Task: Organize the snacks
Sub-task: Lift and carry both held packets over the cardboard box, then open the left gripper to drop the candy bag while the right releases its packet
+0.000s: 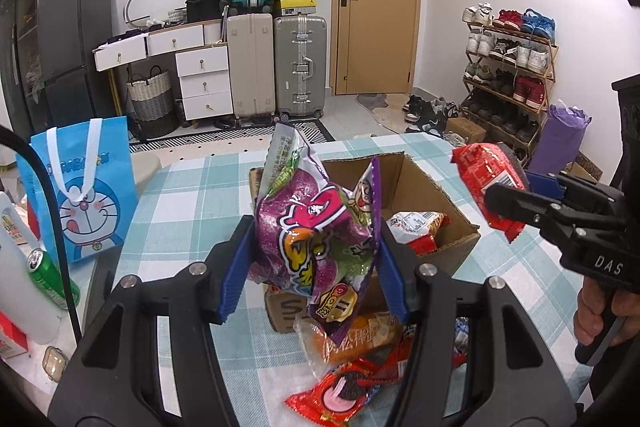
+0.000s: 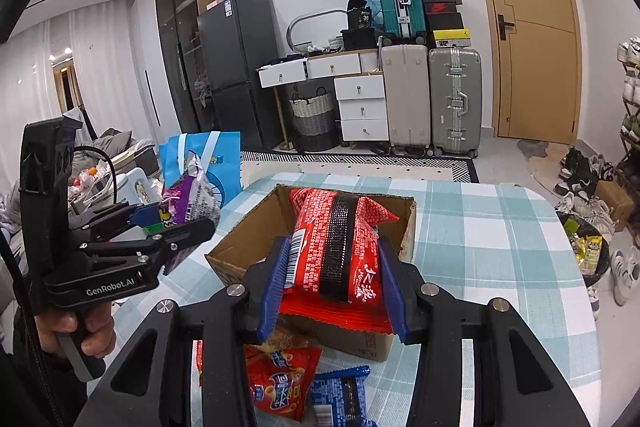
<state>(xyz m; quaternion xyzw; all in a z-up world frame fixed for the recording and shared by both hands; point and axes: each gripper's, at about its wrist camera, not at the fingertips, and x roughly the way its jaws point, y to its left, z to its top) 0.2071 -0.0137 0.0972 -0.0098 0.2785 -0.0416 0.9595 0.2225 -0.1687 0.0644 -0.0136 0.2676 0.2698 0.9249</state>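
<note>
1. The left gripper (image 1: 314,259) is clamped on a purple snack bag (image 1: 316,235); its blue pads press the bag's two sides, and the bag stands upright between them, lifted clear of the counter (image 1: 192,195).
2. The purple snack bag rises in front of the open cardboard box (image 1: 424,187), with its crumpled top sticking up above the fingers and its lower corner hanging below them.
3. The right gripper (image 2: 334,281) is closed on a red snack packet (image 2: 340,247), gripping it by its long sides; the packet lies tilted with a black band running down its middle.
4. In the right wrist view the red snack packet hangs above the near edge of the cardboard box (image 2: 248,239), its crimped bottom seam drooping over the box's front wall.
5. In the left wrist view the right gripper (image 1: 516,201) comes in from the right, holding the red snack packet (image 1: 486,187) up beside the box's right edge.
6. A red-and-white packet (image 1: 416,227) lies inside the box.
7. More snacks lie on the checked counter in front of the box: an orange packet (image 1: 352,339), a red biscuit packet (image 1: 336,395), and in the right wrist view a red chip bag (image 2: 280,383) and a blue packet (image 2: 340,399).
8. A blue cartoon gift bag (image 1: 86,195) stands at the counter's left, with a green can (image 1: 46,277) near it.
</note>
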